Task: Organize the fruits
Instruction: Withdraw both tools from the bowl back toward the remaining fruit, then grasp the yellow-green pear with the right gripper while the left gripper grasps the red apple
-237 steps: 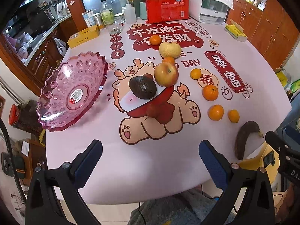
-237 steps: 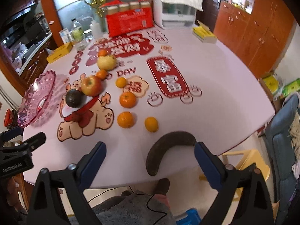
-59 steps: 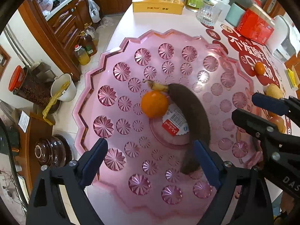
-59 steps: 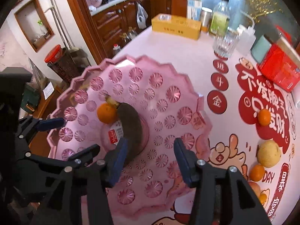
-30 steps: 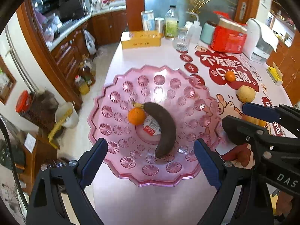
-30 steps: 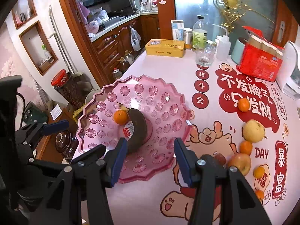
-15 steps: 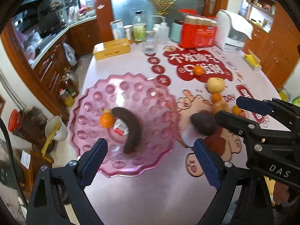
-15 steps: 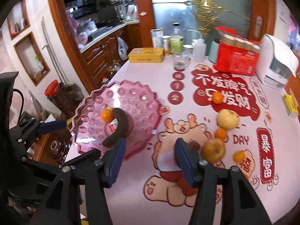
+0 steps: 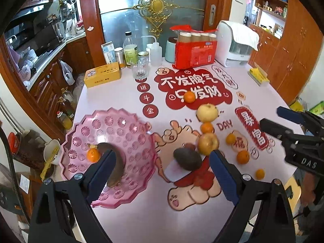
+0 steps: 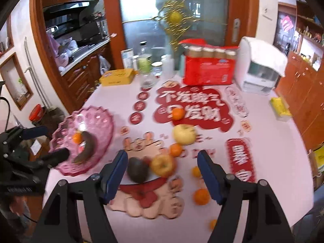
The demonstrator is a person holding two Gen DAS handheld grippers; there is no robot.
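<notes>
Two claws hang above the surface (image 9: 125,208), both empty. Left claw (image 9: 162,172) has its jaws wide apart, nothing between the pads; in its view the avocado (image 9: 187,159) sits framed between the two blue fingers (image 9: 102,169), nearer the right one, with the reddish apple (image 9: 208,143) touching it just behind. Pink bowl (image 9: 129,133) lies to the left of that claw, its near rim behind the left finger, holding a dark banana (image 9: 119,158) and one small orange (image 9: 93,155) just beside it. Right claw (image 10: 163,173) has jaws apart and has just been opening, gripping nothing; in its blurred view the avocado (image 10: 137,170) sits just beside the left pad, the apple (image 10: 163,165) between the fingers but below them on the surface, not touched. Yellow pear-like fruit (image 10: 184,134) lies farther back, an orange (image 10: 175,149) between it and the apple. Another orange (image 10: 178,113) rests on the red lettering near the far side. Three more small oranges (image 9: 243,157) lie scattered to the right of the apple, well apart from the bowl. Far edge carries a red drinks pack (image 9: 195,48), a glass (image 9: 139,69) and a yellow box (image 9: 102,77).
</notes>
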